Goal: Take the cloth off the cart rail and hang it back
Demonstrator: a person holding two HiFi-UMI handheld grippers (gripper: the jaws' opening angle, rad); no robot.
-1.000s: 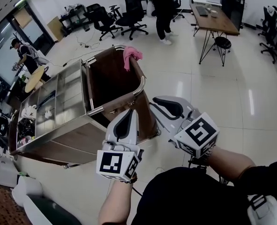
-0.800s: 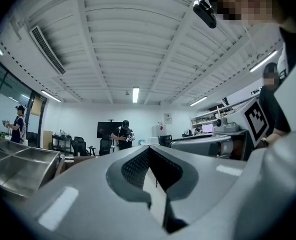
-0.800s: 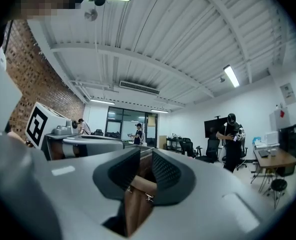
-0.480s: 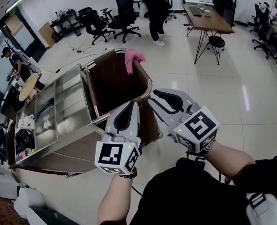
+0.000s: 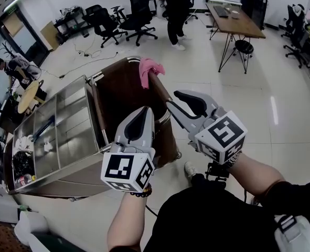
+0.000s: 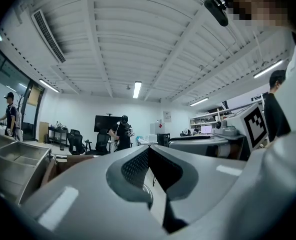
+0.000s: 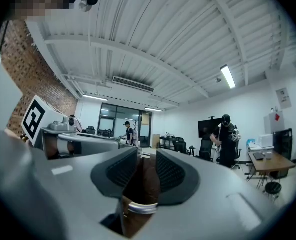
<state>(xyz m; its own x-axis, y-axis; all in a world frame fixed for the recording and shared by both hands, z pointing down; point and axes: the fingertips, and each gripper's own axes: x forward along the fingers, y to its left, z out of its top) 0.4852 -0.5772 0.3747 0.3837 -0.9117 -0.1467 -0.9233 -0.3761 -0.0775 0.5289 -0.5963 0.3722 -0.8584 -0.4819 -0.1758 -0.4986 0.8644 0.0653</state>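
A pink cloth (image 5: pixel 149 68) hangs over the chrome rail (image 5: pixel 160 84) at the far end of a cart's brown bag (image 5: pixel 124 93). Both grippers are held side by side short of it, pointing at the cart. My left gripper (image 5: pixel 142 112) is over the bag's near edge, its jaws shut and empty; in the left gripper view its pads meet at the tips (image 6: pixel 148 151). My right gripper (image 5: pixel 172 99) is beside the rail's near right corner. Its jaws have just been opening and hold nothing. Through the gap of that gripper (image 7: pixel 146 156) I see the brown bag (image 7: pixel 143 184) and a piece of rail (image 7: pixel 140 207).
The cart's steel compartments (image 5: pixel 65 119) stretch to the left. Behind it stand office chairs (image 5: pixel 139 20), two people (image 5: pixel 170 7) and a wooden desk (image 5: pixel 233 17) with a stool (image 5: pixel 244 46). Another person (image 5: pixel 13 70) stands by a round table (image 5: pixel 26 96) at left.
Both grippers have moved forward towards the cart, and the cart and cloth sit closer in the head view. The right jaws stand wider apart. A shoe now shows below the right gripper.
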